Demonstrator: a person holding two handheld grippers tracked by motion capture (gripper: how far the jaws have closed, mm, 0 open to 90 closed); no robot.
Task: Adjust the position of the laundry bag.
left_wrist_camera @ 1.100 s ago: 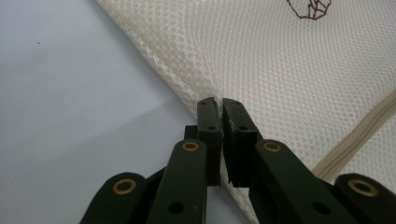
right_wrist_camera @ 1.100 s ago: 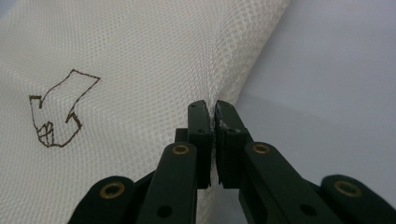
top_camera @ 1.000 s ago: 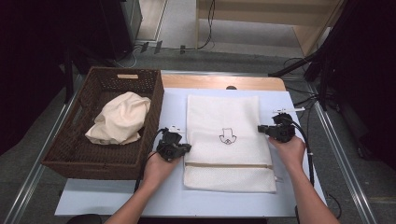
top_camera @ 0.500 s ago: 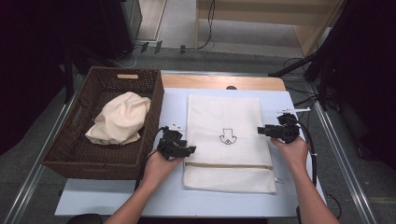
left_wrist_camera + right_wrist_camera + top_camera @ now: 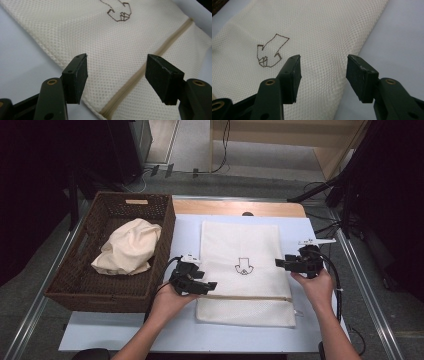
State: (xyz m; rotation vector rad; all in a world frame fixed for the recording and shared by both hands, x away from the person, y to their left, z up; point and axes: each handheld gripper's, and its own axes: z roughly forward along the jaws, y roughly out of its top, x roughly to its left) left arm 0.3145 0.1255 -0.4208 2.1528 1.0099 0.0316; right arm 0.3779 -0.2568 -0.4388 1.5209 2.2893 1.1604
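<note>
Both sets of jaws have just been opening, nothing between them. Left gripper gapes at the mesh bag's eight o'clock edge, over its tan zipper band; right gripper spreads at three o'clock. High view adds the wicker basket.

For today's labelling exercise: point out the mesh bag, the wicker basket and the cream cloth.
mesh bag [image 5: 240, 245], high view, upper mesh panel.
wicker basket [image 5: 167, 227], high view, right wall.
cream cloth [image 5: 129, 245], high view, middle of the bundle.
</note>
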